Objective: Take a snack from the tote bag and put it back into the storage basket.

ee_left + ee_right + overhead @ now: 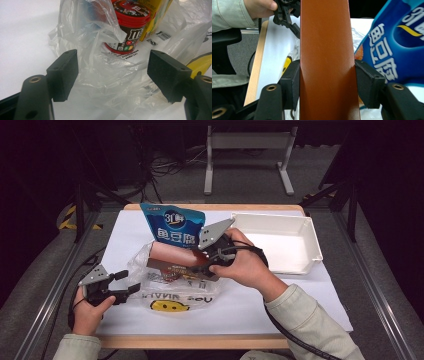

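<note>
Right claw clamps flat brown box, smooth card, mid-frame above crinkled clear plastic bag — apparently lifting it out. Left claw wide, nothing gripped, at bag's limp mouth. Inside: red-lidded candy tub. Glossy blue pouch upright behind; white bin upper right on tabletop.

Looking from above the near edge, forward and down over the whole table. Riding on the left gripper, facing close into the clear plastic bag. Riding on the right gripper, pressed near a brown box, facing back toward the person's side. Shared with the high view: bag, blue pouch.
</note>
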The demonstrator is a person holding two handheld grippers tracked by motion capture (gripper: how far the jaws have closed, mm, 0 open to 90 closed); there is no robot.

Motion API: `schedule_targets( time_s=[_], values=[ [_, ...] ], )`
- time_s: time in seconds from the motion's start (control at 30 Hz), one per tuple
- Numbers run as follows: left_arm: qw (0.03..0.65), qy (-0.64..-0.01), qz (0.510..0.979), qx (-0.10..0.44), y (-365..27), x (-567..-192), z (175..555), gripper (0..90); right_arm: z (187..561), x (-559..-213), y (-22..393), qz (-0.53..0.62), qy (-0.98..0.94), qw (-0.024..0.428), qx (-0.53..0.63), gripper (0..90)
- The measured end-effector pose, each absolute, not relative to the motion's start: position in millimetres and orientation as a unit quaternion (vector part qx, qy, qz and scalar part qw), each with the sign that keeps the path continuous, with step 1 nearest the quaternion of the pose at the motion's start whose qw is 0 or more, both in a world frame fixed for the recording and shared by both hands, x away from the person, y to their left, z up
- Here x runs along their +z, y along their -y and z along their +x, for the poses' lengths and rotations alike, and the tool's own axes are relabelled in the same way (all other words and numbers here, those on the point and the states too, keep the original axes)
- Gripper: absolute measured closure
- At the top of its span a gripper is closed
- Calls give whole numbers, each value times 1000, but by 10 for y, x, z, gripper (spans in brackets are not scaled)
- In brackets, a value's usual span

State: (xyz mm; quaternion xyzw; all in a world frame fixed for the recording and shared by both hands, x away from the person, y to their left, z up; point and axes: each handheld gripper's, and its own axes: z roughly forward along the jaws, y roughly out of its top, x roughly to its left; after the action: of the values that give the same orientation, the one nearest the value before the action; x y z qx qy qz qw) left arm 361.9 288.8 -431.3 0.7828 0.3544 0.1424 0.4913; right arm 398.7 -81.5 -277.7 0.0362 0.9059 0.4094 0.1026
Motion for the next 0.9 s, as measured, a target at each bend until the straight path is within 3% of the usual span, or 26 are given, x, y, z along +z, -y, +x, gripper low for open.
schedule_targets(
  time_s=[0.9],
  values=[
    [509, -336, 776, 160, -2883, -4207, 3575, 80, 4008, -2505, 1580, 72, -894, 125, 423, 427]
  ],
)
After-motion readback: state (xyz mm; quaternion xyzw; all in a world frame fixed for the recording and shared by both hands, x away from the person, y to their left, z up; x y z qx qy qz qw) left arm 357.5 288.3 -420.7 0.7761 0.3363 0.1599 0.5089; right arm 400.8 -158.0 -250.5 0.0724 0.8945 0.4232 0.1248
